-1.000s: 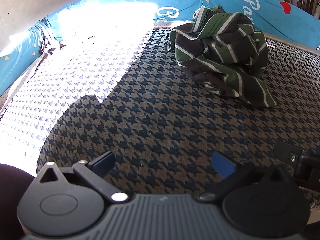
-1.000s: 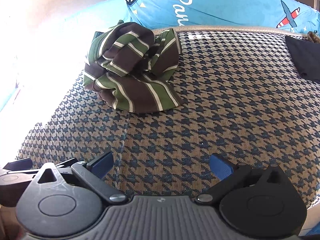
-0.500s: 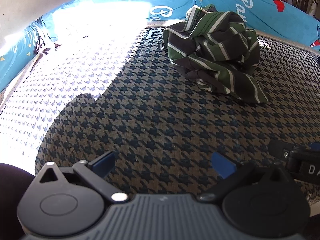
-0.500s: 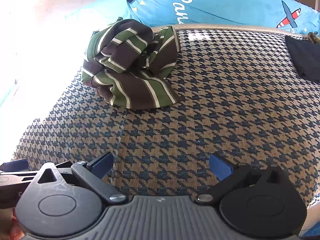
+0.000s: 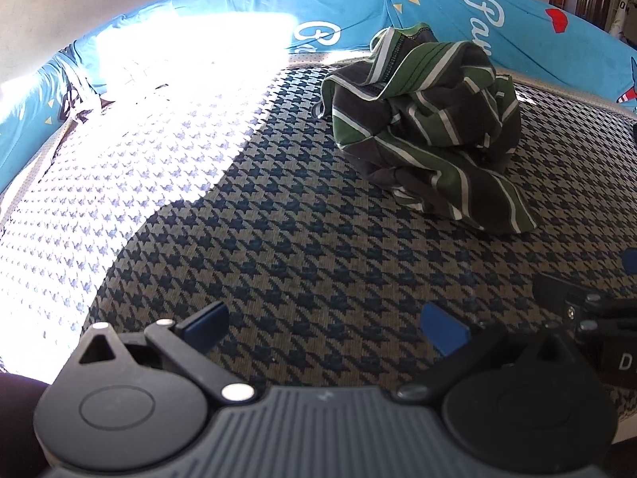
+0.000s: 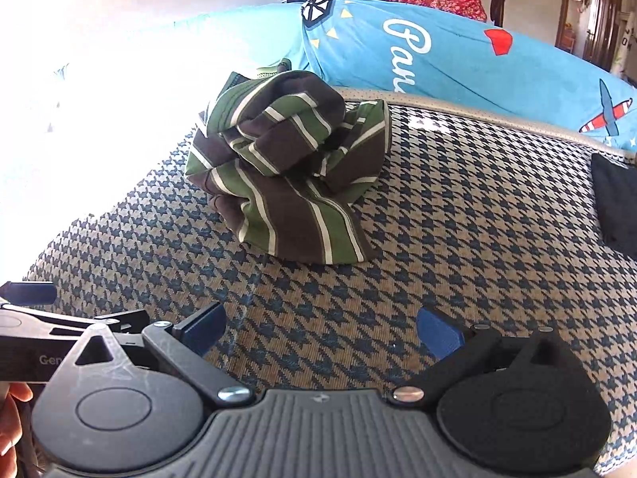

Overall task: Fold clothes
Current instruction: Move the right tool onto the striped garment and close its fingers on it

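A crumpled garment with green, brown and white stripes (image 5: 430, 127) lies in a heap on the houndstooth bed cover (image 5: 278, 239), near the far edge. In the right wrist view the same heap (image 6: 290, 175) sits ahead, left of centre. My left gripper (image 5: 324, 324) is open and empty, low over the cover, well short of the garment. My right gripper (image 6: 320, 326) is open and empty too, a short way in front of the heap. Each gripper's body shows at the edge of the other's view.
Blue printed pillows (image 6: 458, 55) line the far edge of the bed. A dark cloth (image 6: 615, 203) lies at the right edge. Bright sunlight washes out the left part of the cover (image 5: 131, 127). A wall stands behind.
Both grippers have moved forward, toward the striped garment, which looks larger and closer now. Both stay open. The garment has not moved.
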